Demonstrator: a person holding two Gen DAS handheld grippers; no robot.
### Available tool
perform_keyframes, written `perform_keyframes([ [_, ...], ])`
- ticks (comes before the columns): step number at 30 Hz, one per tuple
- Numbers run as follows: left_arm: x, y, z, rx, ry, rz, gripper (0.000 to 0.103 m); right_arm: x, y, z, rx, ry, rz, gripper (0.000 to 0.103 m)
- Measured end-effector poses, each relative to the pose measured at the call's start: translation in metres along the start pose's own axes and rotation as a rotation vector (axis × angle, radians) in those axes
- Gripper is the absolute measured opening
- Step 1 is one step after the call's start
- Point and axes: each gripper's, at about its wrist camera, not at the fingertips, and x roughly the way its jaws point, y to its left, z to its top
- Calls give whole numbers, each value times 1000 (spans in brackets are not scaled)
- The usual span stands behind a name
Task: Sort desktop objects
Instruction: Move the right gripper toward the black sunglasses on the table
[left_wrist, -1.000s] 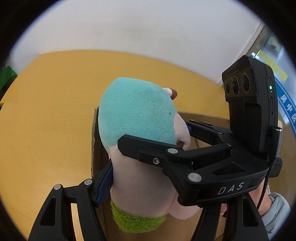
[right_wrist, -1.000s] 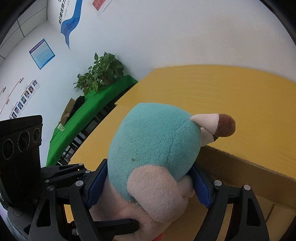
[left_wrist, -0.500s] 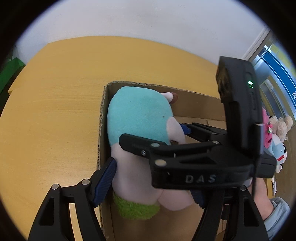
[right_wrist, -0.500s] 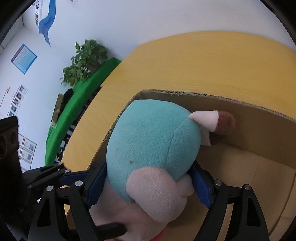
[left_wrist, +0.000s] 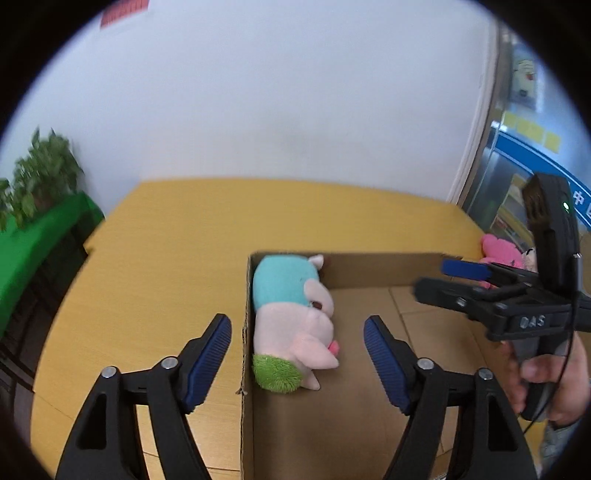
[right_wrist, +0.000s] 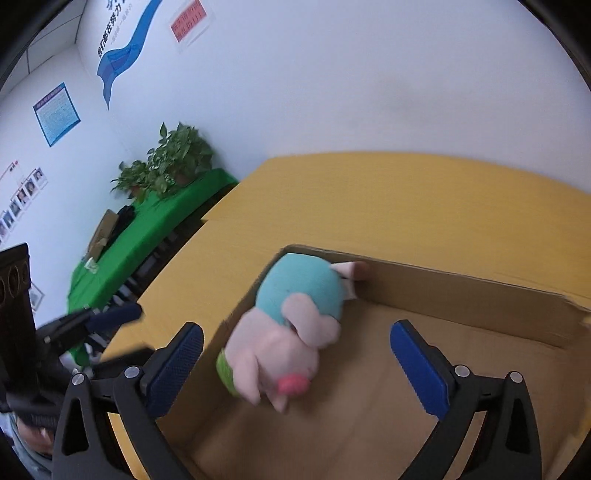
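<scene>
Your left gripper (left_wrist: 297, 334) was released, its jaws still opening, with nothing pressed between the blue pads (left_wrist: 208, 360). Your right gripper (right_wrist: 297, 363) was likewise released, jaws opening, pads (right_wrist: 419, 371) clear of any object.

The plush toy (left_wrist: 291, 323) lay on the floor of the cardboard box (left_wrist: 369, 267), in the far left corner. Its teal back touched the left wall, and its ear reached the far wall. The green tuft pointed toward you; the pink body faced the box interior. In the right wrist view the toy (right_wrist: 291, 328) appeared between the open pads but below them, and neither pad touched it.

The box stood on the yellow table (left_wrist: 166, 258). In the left wrist view your right hand (left_wrist: 546, 380) gripped the handle of the right gripper at the right edge. A pink plush (left_wrist: 498, 251) sat beyond the far right corner of the box.
</scene>
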Motion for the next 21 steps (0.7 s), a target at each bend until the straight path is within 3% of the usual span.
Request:
perform_keyframes([
  [1,-26,1,-9,19,-46,5,81,-19,0,-9,-11,-14,-41,103],
  [4,-24,-45,17,71,-134,19,82,-75,5,-46,-49,-44,-177,103],
  [6,-46,-41,-6,91,-173,22,83,-102,13,-70,-66,-53,-222,103],
  [8,-32,-49,-31,100,-186,-2,84,-130,15,-96,-66,-64,-252,103],
  [14,-59,-77,-62,96,-149,-51,84,-177,27,-156,-33,-90,-326,103],
  [21,-59,-92,-87,61,-87,-28,84,-193,35,-197,14,-96,-338,103],
])
